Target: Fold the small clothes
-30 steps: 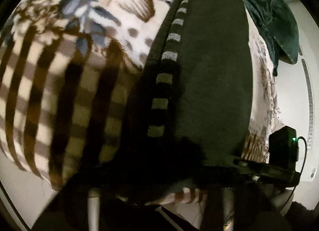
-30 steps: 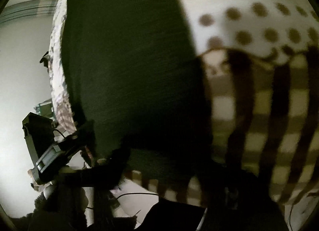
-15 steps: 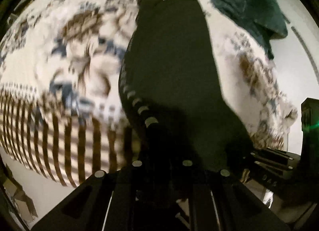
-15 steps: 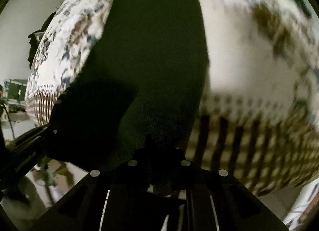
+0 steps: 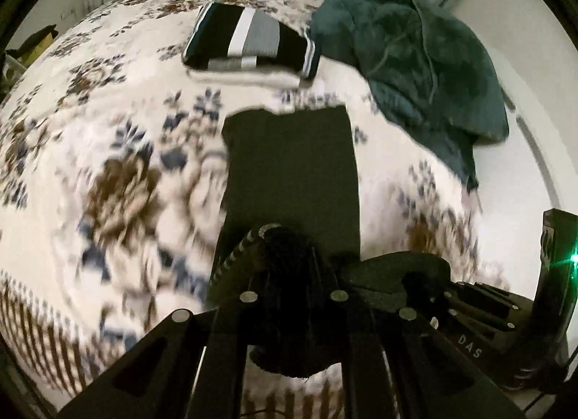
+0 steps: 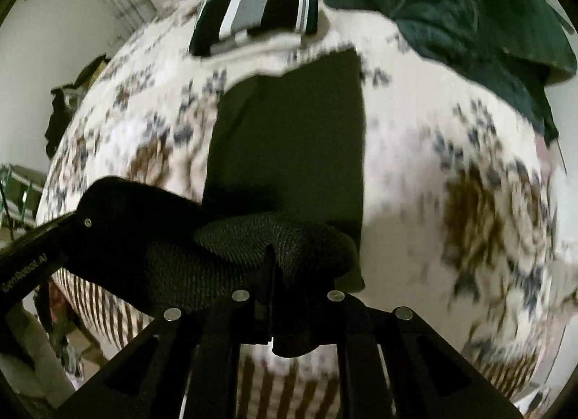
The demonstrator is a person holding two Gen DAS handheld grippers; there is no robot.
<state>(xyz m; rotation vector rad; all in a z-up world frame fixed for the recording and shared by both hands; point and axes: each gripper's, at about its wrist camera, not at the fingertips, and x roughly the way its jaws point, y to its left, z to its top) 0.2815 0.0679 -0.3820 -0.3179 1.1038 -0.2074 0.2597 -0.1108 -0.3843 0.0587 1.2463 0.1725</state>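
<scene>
A dark knitted garment (image 5: 292,166) lies lengthwise on the floral bedspread (image 5: 108,137), its far end flat and its near end lifted. My left gripper (image 5: 294,285) is shut on the near corner that carries a grey-striped trim. In the right wrist view the same garment (image 6: 289,137) runs away from me. My right gripper (image 6: 269,274) is shut on the other near corner, and the knit bunches over its fingertips. The left gripper (image 6: 108,213) shows as a black shape just to its left. The two grippers are close together, above the bed.
A folded black, white and grey striped garment (image 5: 253,39) sits on a white folded one at the far end of the bed. A crumpled teal hoodie (image 5: 415,68) covers the far right corner. The bedspread's brown striped border (image 6: 108,303) hangs at the near edge.
Both grippers have risen from close over the fabric and tilted, lifting the garment's near end. The view has widened to take in the whole bed, the folded stack and the hoodie.
</scene>
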